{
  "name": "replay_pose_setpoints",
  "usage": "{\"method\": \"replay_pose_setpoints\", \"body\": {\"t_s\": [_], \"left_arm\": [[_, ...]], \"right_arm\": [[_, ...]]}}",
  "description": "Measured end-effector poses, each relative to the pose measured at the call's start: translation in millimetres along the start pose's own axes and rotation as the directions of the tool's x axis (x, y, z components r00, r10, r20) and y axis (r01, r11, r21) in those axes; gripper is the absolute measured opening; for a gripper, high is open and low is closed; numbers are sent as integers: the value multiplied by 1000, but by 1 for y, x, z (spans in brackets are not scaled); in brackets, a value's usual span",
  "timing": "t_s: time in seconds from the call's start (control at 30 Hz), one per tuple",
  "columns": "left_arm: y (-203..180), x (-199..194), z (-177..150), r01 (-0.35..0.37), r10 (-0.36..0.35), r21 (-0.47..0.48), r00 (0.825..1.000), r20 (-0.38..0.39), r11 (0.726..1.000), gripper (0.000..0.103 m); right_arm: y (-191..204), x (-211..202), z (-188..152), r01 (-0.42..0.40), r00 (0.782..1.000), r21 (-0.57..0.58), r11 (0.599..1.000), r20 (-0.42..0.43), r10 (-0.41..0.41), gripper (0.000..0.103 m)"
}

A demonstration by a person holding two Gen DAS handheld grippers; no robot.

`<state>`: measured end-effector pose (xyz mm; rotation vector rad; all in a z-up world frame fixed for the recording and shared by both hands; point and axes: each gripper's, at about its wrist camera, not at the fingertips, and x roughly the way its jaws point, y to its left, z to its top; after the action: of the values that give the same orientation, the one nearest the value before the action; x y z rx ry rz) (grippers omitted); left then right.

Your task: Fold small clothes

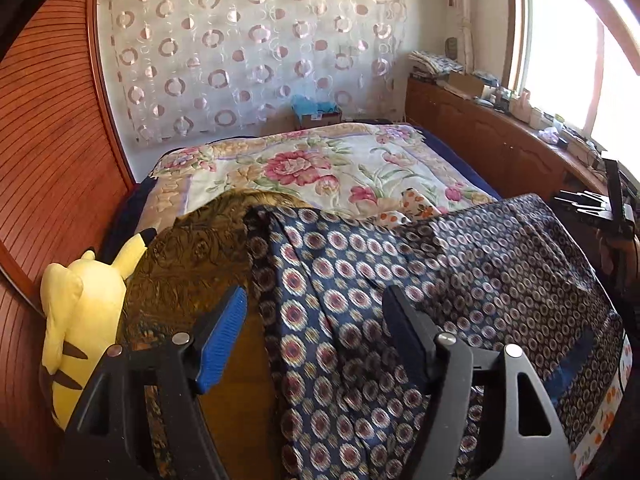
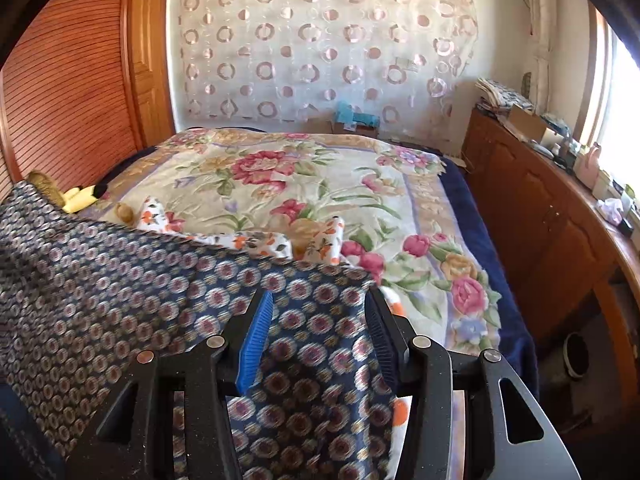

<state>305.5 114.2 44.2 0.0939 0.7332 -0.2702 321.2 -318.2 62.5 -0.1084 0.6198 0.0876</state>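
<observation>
While a slatted wooden wardrobe fills the left side of the room, a yellow plush toy leans just beside it at the near left corner of the bed. Behind the bed hangs a sheer curtain with pink rings, and a floral blanket covers the mattress. On the right a long wooden cabinet with many small things on top stands under a bright window.

On the near part of the bed lies the dark blue cloth with round medallions, spread wide and wrinkled, over a white piece with orange flowers. The left gripper stands open over the cloth, not pressing it. The right gripper is also open, with a raised fold of the same cloth between its fingers.
</observation>
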Motion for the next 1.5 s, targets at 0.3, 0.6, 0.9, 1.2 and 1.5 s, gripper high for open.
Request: {"method": "replay_pose_setpoints", "body": {"t_s": [0.3, 0.6, 0.9, 1.2, 1.5], "left_arm": [[-43, -41, -22, 76, -77, 24, 997, 29, 997, 71], [-86, -53, -83, 114, -113, 60, 993, -22, 992, 71], [-118, -41, -131, 137, -129, 75, 987, -98, 988, 71], [-128, -17, -145, 121, -105, 89, 980, -169, 989, 71], [-133, -11, -145, 111, -94, 102, 983, -158, 989, 72]], "right_arm": [[19, -37, -27, -47, 999, -48, 998, -14, 47, 50], [25, -88, -77, -85, 995, -27, 996, -44, 84, 50], [20, -127, -136, -88, 991, -23, 996, -98, 86, 50], [5, -136, -160, -91, 988, 18, 996, -126, 92, 50], [8, -138, -167, -76, 989, -5, 997, -131, 74, 57]]}}
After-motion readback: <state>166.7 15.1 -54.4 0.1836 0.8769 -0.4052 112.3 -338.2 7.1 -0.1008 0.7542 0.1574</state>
